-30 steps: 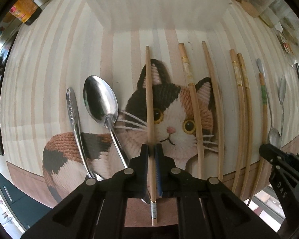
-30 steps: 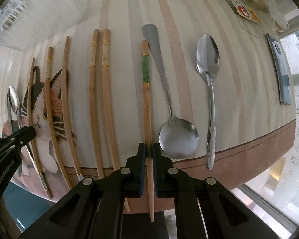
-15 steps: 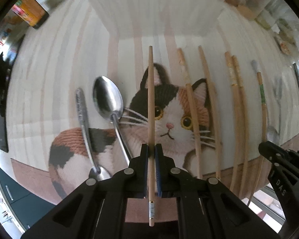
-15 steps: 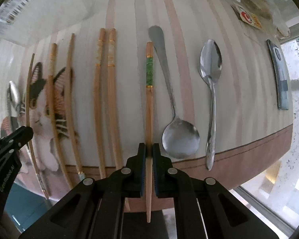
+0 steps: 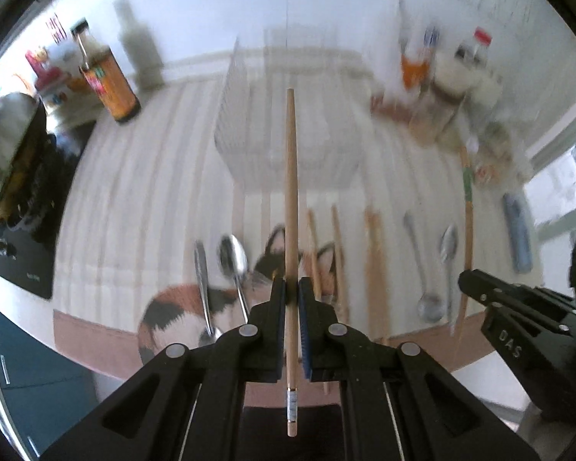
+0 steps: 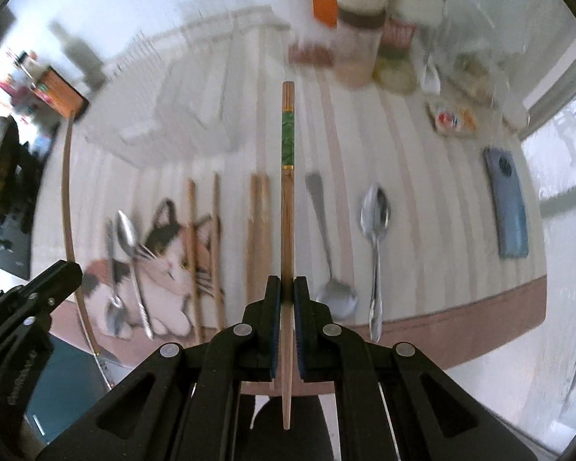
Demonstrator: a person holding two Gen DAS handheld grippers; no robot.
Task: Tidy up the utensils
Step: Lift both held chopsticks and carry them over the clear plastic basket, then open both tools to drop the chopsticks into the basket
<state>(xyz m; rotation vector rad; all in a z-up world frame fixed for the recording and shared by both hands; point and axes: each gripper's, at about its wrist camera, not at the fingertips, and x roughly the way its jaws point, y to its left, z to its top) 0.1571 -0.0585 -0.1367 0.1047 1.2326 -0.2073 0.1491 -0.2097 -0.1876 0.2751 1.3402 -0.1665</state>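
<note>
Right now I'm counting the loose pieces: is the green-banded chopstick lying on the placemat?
No. The green-banded chopstick is clamped in the right gripper, lifted above the placemat.

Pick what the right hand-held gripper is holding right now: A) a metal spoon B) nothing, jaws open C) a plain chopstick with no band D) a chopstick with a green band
D: in the right wrist view the right hand-held gripper is shut on a chopstick with a green band, lifted clear of the cat placemat, while the two spoons beside it lie on the mat.
</note>
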